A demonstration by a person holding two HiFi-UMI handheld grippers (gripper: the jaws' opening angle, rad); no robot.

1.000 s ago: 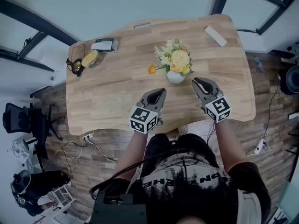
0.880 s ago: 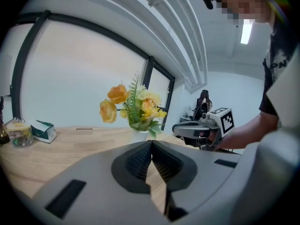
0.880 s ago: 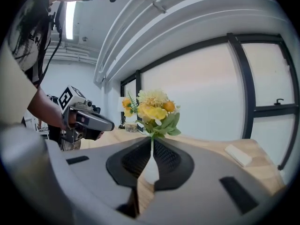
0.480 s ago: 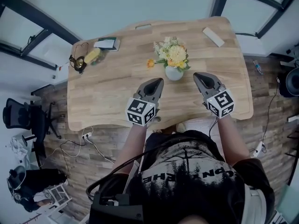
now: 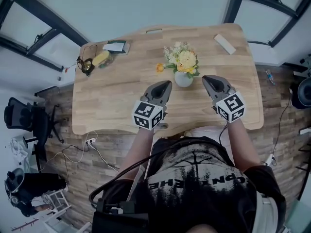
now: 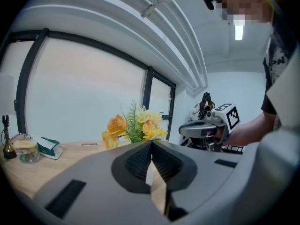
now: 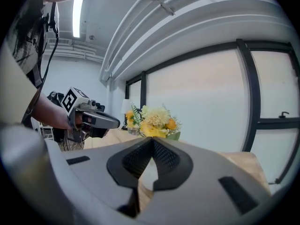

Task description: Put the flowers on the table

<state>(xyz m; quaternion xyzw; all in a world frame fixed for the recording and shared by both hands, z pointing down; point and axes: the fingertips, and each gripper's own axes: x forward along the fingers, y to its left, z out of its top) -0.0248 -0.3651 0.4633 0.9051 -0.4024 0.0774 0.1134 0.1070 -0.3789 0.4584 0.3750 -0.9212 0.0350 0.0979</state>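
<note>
A bunch of yellow and cream flowers (image 5: 181, 61) stands upright in a small white vase (image 5: 183, 79) on the wooden table (image 5: 116, 98). My left gripper (image 5: 167, 84) hovers just left of the vase, its jaws shut with nothing between them. My right gripper (image 5: 206, 78) hovers just right of the vase, also shut and empty. Neither touches the vase. In the left gripper view the flowers (image 6: 135, 125) rise behind my closed left gripper (image 6: 151, 143), with the right gripper (image 6: 202, 128) beside them. In the right gripper view the flowers (image 7: 152, 121) show past my right gripper (image 7: 151, 140).
At the table's far left lie a green and white box (image 5: 116, 46), a yellow object (image 5: 100, 58) and dark glasses (image 5: 86, 66). A white block (image 5: 224, 43) lies at the far right corner. An office chair (image 5: 24, 123) and floor cables (image 5: 92, 149) are at the left.
Both grippers have lifted and now sit higher in the head view, flanking the vase. The flowers and vase have stayed in place.
</note>
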